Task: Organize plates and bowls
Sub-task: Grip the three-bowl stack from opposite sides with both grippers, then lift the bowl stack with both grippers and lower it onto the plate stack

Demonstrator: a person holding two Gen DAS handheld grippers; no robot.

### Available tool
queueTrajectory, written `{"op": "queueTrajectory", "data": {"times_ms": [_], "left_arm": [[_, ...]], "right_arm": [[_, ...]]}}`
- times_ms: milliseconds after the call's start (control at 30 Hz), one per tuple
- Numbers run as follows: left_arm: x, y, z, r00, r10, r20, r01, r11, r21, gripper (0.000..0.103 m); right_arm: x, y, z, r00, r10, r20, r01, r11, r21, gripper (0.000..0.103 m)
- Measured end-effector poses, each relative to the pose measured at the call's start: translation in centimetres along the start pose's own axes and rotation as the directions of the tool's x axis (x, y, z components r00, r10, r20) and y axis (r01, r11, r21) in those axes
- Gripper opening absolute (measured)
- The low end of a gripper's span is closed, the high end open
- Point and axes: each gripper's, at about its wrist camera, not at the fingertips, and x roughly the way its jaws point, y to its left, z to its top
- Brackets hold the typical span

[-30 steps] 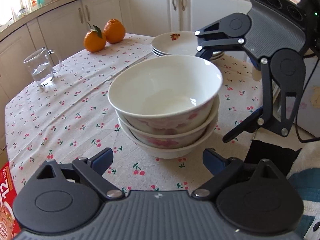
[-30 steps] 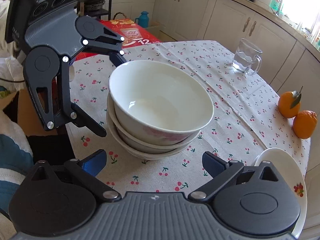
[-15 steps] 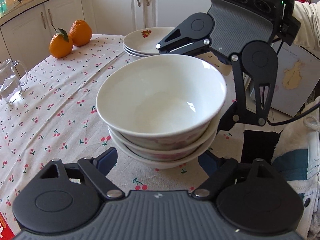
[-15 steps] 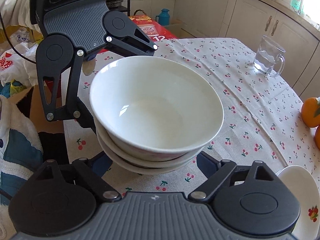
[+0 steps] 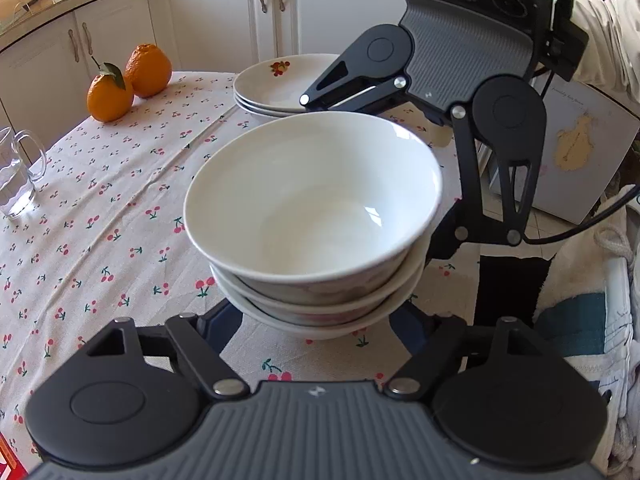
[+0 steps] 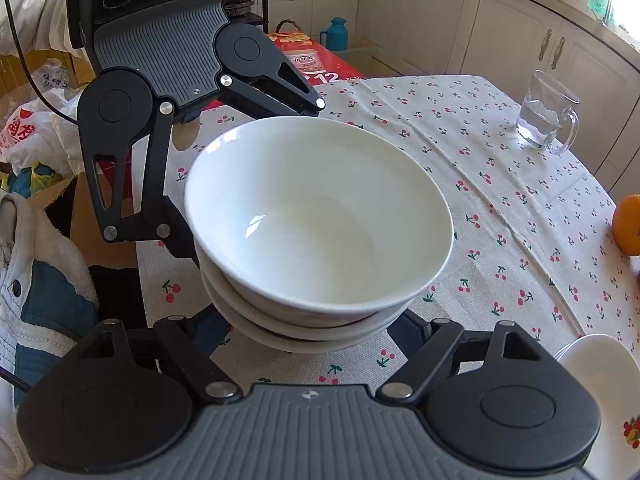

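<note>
Stack of three white ceramic bowls, faint pink pattern on the outer walls, standing on the cherry-print tablecloth near the table's edge. Lower walls and foot of the stack are covered by the rims above; only the top bowl's inside shows.

Left gripper, black two-finger hand-held tool: both blue-padded fingertips run under the overhang of the bottom bowl and are cut off from sight there. Jaws closing, stack between them. Pad contact with the bowl wall cannot be made out in either view.

Right gripper, same make: fingertips likewise hidden beneath the stack's lowest rim, one to each side. Jaws closing, stack between them; contact cannot be told. The two tools face each other across the stack, from opposite sides.

Stack of white floral-print plates: beyond the bowls, partly masked by the right gripper's linkage in the left view; cut off at the frame corner in the right view.

Two oranges, one with a leaf, side by side, far from the bowls.

Clear glass mug holding water: cut off at the left view's edge.

Red printed carton: largely hidden behind the left gripper.
</note>
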Motion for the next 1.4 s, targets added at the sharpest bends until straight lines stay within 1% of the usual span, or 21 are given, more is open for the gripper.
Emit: {"op": "queueTrajectory", "data": {"times_ms": [167,300,467,600,700,833,1033,1200,1400], "left_arm": [[0.1,-0.2,0.3,1.0,0.003,-0.006,-0.003,1.0,-0.004,0.08],[-0.1,-0.5,1.2,1.0,0.006,-0.002,-0.006,1.0,-0.002,0.08],[-0.2,-0.7,3.6,1.0,0.005,0.025,-0.005,1.0,0.008,0.08],[0.5,-0.6,6.3,0.999,-0.015,0.042,0.015,1.0,0.001,0.08],[1.5,-0.5,8.3,0.998,-0.025,0.06,0.024,1.0,0.018,0.08],[3.2,-0.2,11.0,0.996,-0.032,0.079,0.026,0.998,0.064,0.08],[6.5,0.5,14.9,0.994,-0.052,0.093,0.04,0.991,0.129,0.08],[9.3,1.1,16.7,0.994,-0.062,0.092,0.048,0.988,0.146,0.08],[11.2,1.4,17.3,0.994,-0.084,0.074,0.074,0.988,0.132,0.08]], "right_arm": [[-0.2,-0.1,0.0,1.0,0.007,0.0,-0.007,1.0,0.008,0.087],[-0.8,-0.5,-0.2,1.0,0.018,0.001,-0.018,1.0,0.015,0.087],[-3.0,-1.3,-0.4,1.0,-0.005,0.012,0.005,1.0,0.011,0.087],[-5.3,-2.7,-1.1,0.999,-0.028,0.023,0.028,0.999,0.016,0.087],[-6.9,-4.2,-2.0,0.999,-0.049,0.024,0.048,0.999,0.024,0.087],[-8.5,-6.5,-3.6,0.996,-0.091,0.015,0.09,0.995,0.043,0.087],[-10.5,-9.8,-6.0,0.988,-0.154,0.001,0.154,0.984,0.089,0.087],[-10.7,-12.6,-8.1,0.982,-0.186,-0.011,0.186,0.972,0.147,0.087],[-10.2,-14.6,-10.1,0.982,-0.186,-0.026,0.187,0.963,0.195,0.087]]}}
